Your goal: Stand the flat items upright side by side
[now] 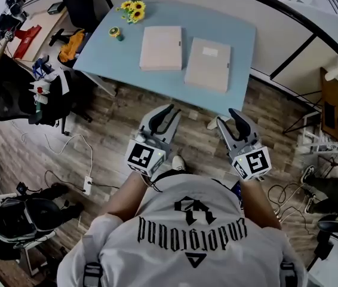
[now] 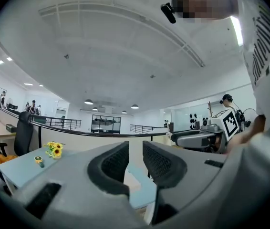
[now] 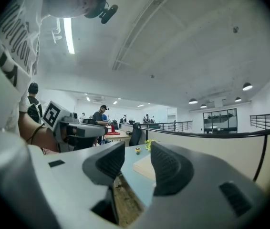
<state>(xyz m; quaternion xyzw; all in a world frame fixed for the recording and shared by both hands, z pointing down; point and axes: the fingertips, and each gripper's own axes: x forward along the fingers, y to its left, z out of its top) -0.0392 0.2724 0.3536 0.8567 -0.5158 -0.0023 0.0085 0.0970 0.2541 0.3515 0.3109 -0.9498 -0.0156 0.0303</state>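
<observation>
Head view shows, nearest the person, the left tool and the right tool, both with jaws apart and empty, above the wooden floor, short of the blue worktop where the left-hand box and the right-hand box lie flat just beside each other, sunflowers at its far edge.

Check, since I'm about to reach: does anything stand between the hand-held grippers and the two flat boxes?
Nothing visible does: the left hand-held gripper and right hand-held gripper face the left box and right box across wood floor and table edge; sunflowers sit aside.
</observation>
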